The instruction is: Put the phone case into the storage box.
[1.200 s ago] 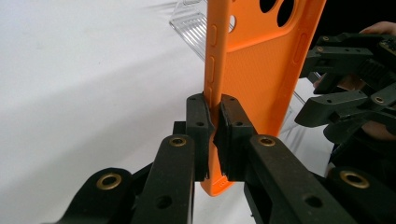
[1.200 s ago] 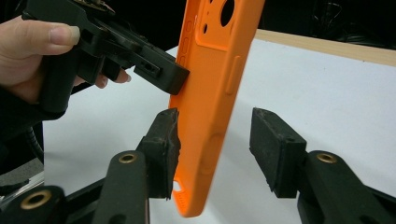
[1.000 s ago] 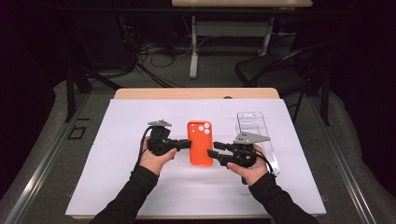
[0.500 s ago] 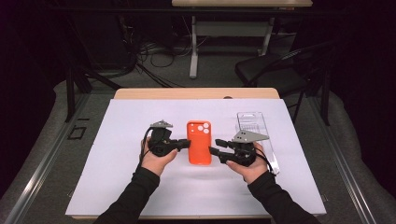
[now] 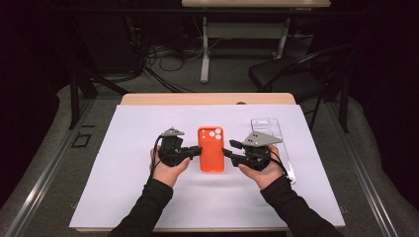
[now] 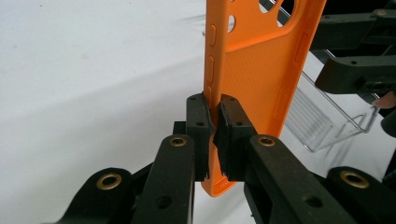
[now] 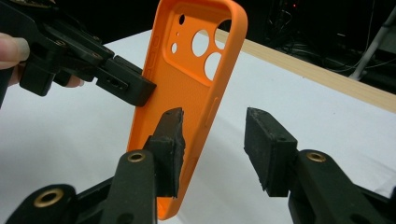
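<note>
Orange phone case (image 5: 211, 148) sits mid-table between the two hand-held grippers, over the white sheet (image 5: 123, 148) covering the table (image 5: 207, 98). Left hand-held gripper (image 5: 193, 152) is clamped on the case's left long edge; in the left gripper view its pads (image 6: 200, 122) pinch the case wall (image 6: 261, 70) tight, with no gap. The case is raised off the sheet and held on edge in the gripper views, camera cutouts at the far end. Right hand-held gripper (image 5: 228, 149) is at the case's right edge with jaws spread; in the right gripper view the case's edge (image 7: 187, 93) is at the left pad (image 7: 170, 140), the right pad (image 7: 268, 147) stands well clear, so it grips nothing. Whether the left pad touches the case, cannot tell. Clear plastic tray (image 5: 269, 126) lies on the sheet just beyond the right hand (image 5: 264, 170). Left hand (image 5: 168, 170) wraps its gripper body from below
</note>
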